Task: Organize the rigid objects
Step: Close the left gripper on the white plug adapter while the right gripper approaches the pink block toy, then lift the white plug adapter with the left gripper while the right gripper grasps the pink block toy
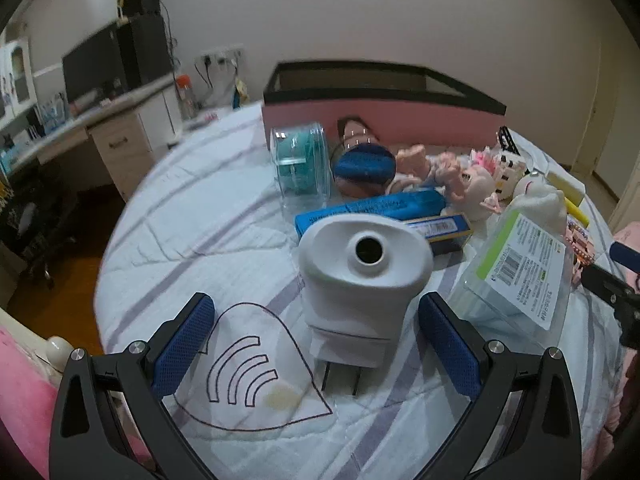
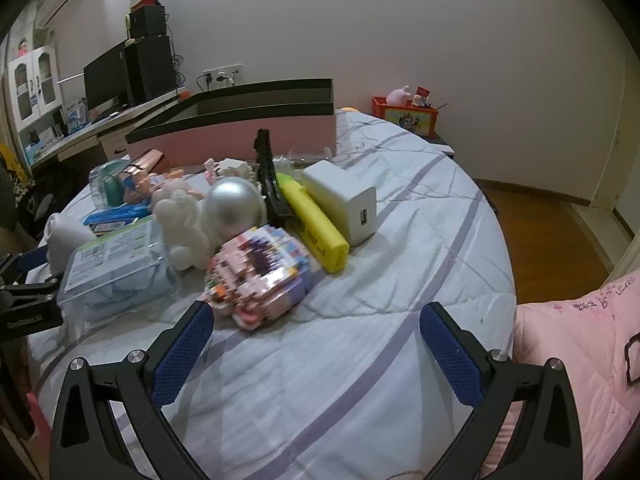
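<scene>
A white plug-in device (image 1: pixel 362 276) with a round dark hole and metal prongs lies on the bed sheet (image 1: pixel 208 216), between the fingers of my open left gripper (image 1: pixel 316 344) without touching them. Behind it lie a blue box (image 1: pixel 372 210), a clear case holding a teal item (image 1: pixel 302 164) and a doll (image 1: pixel 460 172). My right gripper (image 2: pixel 318 350) hangs open over bare sheet, just short of a pink block figure (image 2: pixel 260 276). Farther back are a yellow highlighter (image 2: pixel 312 224), a white USB charger (image 2: pixel 344 202), a silver ball (image 2: pixel 234 204) and a clear plastic pack (image 2: pixel 116 268).
A pink bin with a black rim (image 1: pixel 380 96) stands at the back of the bed. A desk with a monitor (image 1: pixel 100 64) is on the left, wooden floor (image 2: pixel 548 236) on the right. A pink quilt (image 2: pixel 580 344) lies by the right gripper.
</scene>
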`<move>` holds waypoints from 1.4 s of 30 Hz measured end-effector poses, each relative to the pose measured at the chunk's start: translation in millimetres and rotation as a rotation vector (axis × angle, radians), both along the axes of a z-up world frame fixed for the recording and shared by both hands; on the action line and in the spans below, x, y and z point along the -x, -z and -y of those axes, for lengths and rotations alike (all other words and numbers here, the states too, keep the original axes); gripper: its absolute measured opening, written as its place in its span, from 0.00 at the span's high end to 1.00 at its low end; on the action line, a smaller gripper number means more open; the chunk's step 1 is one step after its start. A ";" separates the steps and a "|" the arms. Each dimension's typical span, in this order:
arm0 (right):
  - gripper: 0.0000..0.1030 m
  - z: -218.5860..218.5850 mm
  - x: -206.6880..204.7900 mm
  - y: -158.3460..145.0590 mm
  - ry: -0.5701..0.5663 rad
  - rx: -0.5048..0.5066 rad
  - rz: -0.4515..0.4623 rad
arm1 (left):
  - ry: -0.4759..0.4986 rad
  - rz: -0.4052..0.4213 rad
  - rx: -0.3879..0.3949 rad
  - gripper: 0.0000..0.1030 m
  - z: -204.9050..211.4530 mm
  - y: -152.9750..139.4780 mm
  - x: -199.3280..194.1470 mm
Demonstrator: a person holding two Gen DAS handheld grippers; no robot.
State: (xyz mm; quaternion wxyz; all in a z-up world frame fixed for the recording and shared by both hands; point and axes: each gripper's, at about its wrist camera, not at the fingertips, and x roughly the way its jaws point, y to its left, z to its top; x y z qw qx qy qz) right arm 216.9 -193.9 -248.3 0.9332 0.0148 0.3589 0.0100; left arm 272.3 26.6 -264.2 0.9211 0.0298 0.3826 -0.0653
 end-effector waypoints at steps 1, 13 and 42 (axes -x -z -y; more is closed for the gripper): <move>0.00 1.7 -1.8 -0.2 0.000 -0.005 -0.001 | 0.005 -0.001 0.009 0.08 -1.7 -0.1 -0.4; 0.00 -13.4 -20.9 -4.2 -0.031 -0.091 -0.038 | -0.013 0.056 0.060 0.47 -6.8 -6.6 15.4; 0.40 -19.0 -4.1 -21.8 -0.079 -0.033 0.012 | 0.060 0.094 0.078 0.46 -6.4 -31.0 24.9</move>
